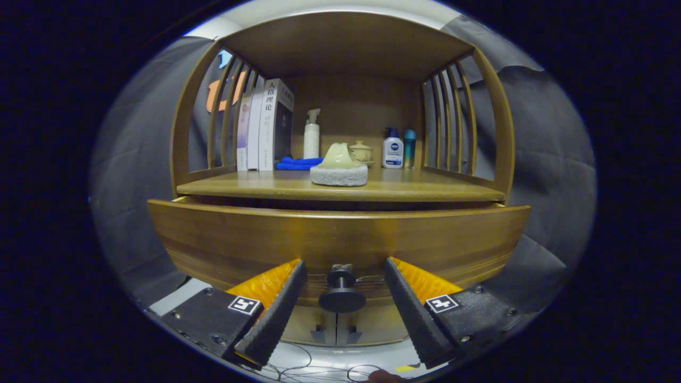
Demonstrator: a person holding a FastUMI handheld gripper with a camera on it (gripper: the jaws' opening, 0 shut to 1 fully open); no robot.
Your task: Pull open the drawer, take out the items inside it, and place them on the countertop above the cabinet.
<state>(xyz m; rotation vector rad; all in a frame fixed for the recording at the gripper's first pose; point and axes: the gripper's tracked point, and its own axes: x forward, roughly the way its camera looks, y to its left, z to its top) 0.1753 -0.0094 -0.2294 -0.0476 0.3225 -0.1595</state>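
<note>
Looking along the gripper (340, 266), I noted its fingers stood wide, flanking the drawer (340, 236) knob (341, 290) without touching it. The drawer sat slightly out below the countertop (239, 189); contents hidden. Risk, I judged: closing off-centre could slip off the knob.

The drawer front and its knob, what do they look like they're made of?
Drawer front: looks like wood with a smooth, slightly glossy brown finish; grain streaks run along it. Knob: dark and matte, perhaps metal or plastic; the look leaves it open. The gripper is open, its fingers either side of the knob, not touching.
</note>
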